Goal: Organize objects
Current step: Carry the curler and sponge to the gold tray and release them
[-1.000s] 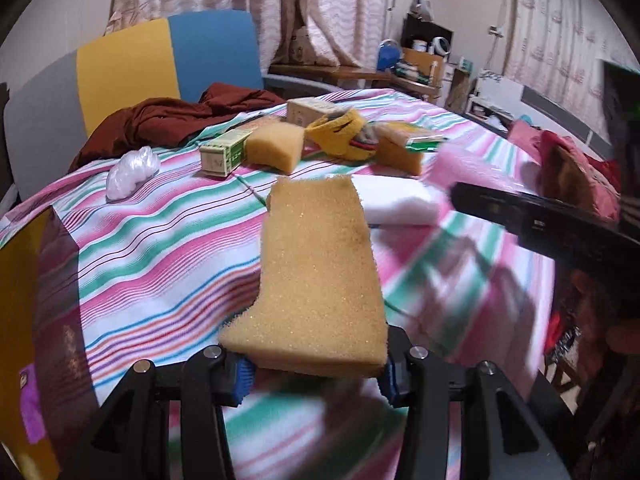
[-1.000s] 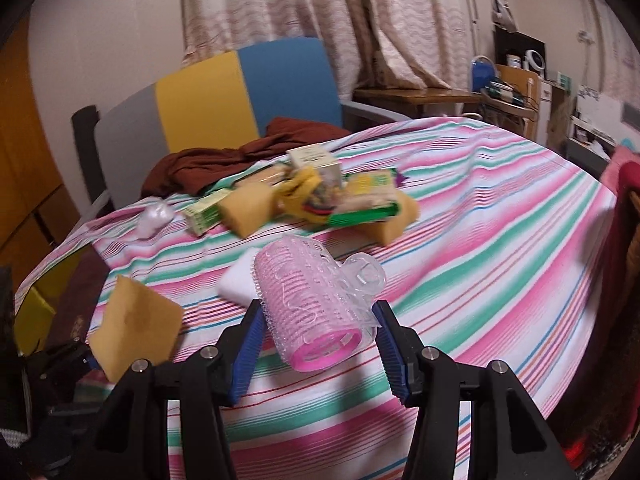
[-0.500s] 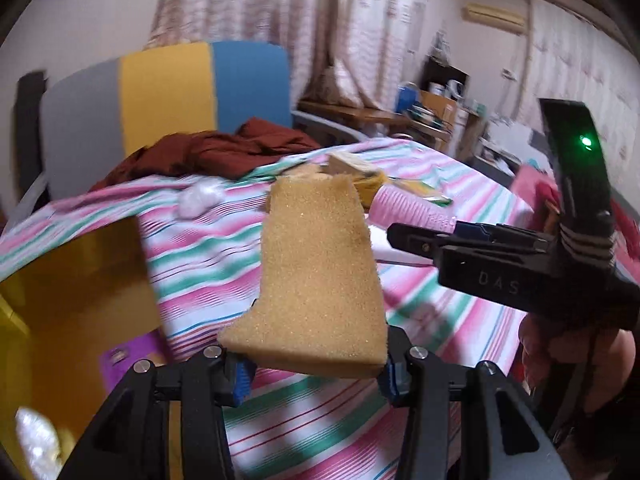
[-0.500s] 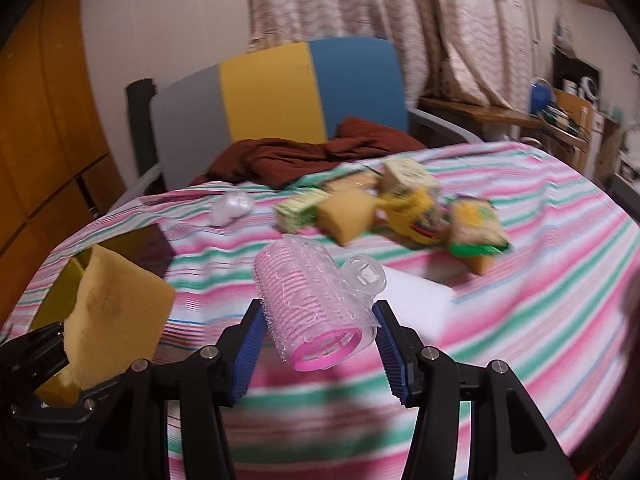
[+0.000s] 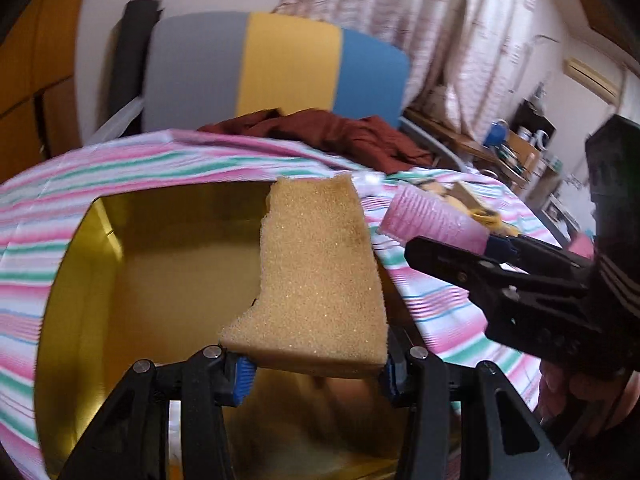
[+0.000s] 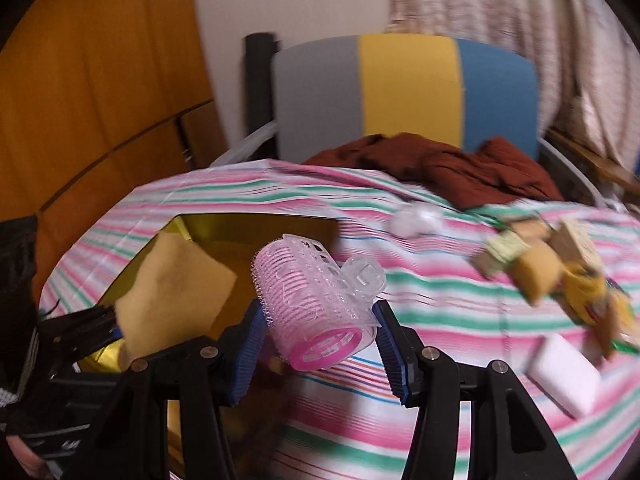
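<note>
The left gripper (image 5: 314, 370) had its fingers pinching a flat yellow-brown foam sponge (image 5: 320, 276) by its near edge. The sponge stuck out over the open yellow box (image 5: 168, 280), which sat on the desk with the pink, green and white striped cloth (image 6: 440, 308).

The right gripper (image 6: 318, 354) had its fingers pinching a pink plastic hair roller with a clear clip (image 6: 316, 304), just beside the sponge, near the box's edge.

Farther along the desk lay a white block (image 6: 564, 374) and a heap of small sponges and boxes (image 6: 544, 264) (too blurry to tell apart). A dark red cloth (image 6: 448, 164) lay by the grey, yellow and blue chair (image 6: 404, 92).
</note>
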Available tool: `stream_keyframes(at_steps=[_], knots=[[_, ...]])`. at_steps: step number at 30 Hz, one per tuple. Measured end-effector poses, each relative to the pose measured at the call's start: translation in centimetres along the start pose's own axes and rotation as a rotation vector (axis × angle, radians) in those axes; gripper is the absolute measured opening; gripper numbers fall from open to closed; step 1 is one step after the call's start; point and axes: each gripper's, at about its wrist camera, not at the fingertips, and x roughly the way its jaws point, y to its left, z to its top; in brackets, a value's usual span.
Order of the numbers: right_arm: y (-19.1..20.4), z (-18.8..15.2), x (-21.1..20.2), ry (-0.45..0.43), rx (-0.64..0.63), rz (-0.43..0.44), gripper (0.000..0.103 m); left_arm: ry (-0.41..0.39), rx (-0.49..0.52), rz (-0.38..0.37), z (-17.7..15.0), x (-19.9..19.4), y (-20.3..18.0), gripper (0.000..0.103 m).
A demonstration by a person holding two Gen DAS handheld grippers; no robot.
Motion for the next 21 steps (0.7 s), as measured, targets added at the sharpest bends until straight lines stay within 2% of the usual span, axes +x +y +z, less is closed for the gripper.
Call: stream_keyframes(at_steps=[2, 6, 12, 14, 17, 18, 19, 21], knots=[[1.9, 0.8, 1.5, 0.021, -0.035, 0.020, 0.055, 0.009, -0.038, 0.020, 0.2, 0.0, 2.0, 0.048], [3.9, 1.8, 4.5, 0.070, -0.026, 0.058, 0.055, 0.028, -0.101, 0.074, 1.1, 0.6, 6.0, 0.048], [4.6, 2.2, 8.1, 0.149, 0.036, 0.086, 0.062, 0.080, -0.165, 0.138, 1.8, 2.0, 9.9, 0.050], [4.6, 2.1, 7.4, 0.130, 0.047, 0.076, 0.075, 0.091, -0.190, 0.177, 2.0, 2.3, 10.8, 0.054], [4.8, 2.0, 6.0, 0.086, 0.034, 0.071, 0.076, 0.076, -0.235, 0.240, 2.3, 2.2, 11.8, 0.065], [4.9, 1.9, 5.5, 0.073, 0.025, 0.068, 0.076, 0.066, -0.252, 0.253, 2.4, 1.9, 11.9, 0.074], [5.0, 1.8, 5.0, 0.060, 0.016, 0.065, 0.076, 0.056, -0.257, 0.255, 2.4, 1.7, 11.9, 0.078], [4.9, 1.5, 4.1, 0.042, 0.007, 0.063, 0.077, 0.022, -0.259, 0.256, 2.5, 0.9, 11.6, 0.078]])
